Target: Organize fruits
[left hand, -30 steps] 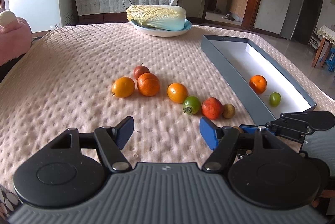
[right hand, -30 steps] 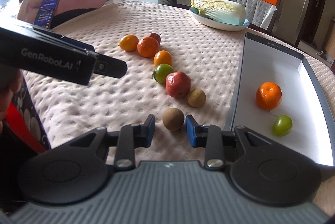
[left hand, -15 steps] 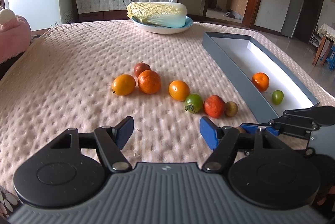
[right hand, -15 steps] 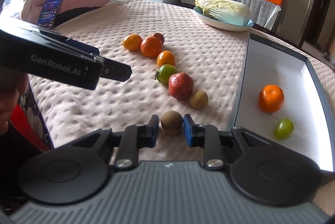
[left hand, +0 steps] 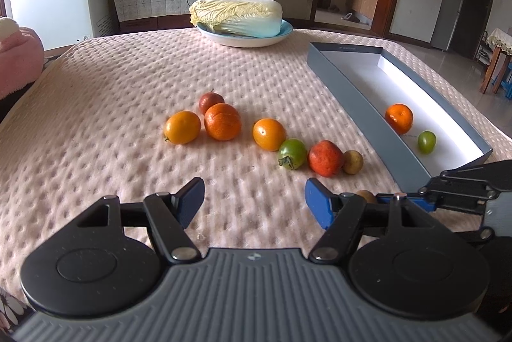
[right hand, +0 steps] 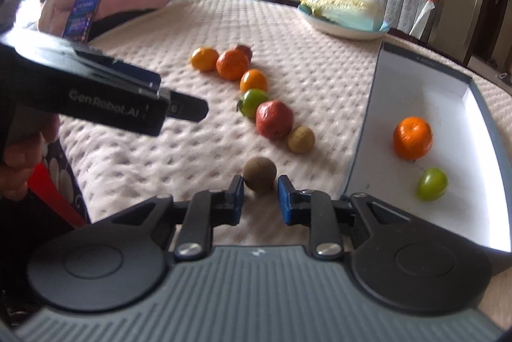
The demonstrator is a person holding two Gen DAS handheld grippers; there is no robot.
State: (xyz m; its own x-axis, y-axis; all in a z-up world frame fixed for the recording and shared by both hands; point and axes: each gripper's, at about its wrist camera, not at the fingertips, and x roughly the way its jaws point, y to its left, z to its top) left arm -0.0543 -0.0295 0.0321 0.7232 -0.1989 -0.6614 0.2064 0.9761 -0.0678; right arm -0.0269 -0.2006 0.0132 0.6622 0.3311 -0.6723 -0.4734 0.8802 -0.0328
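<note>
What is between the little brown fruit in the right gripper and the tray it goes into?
Only the tray's own near wall. The right gripper is shut on the brown fruit beside that wall, with bare cloth between them. The other loose fruits lie farther up the bed, off that path.

Left gripper (left hand: pixel 254 202) open over pink cloth (left hand: pixel 112 105), fruit row at 12 o'clock, grey tray (left hand: pixel 348 99) at 2 o'clock holding orange (left hand: pixel 398 118), green fruit (left hand: pixel 426 142)
</note>
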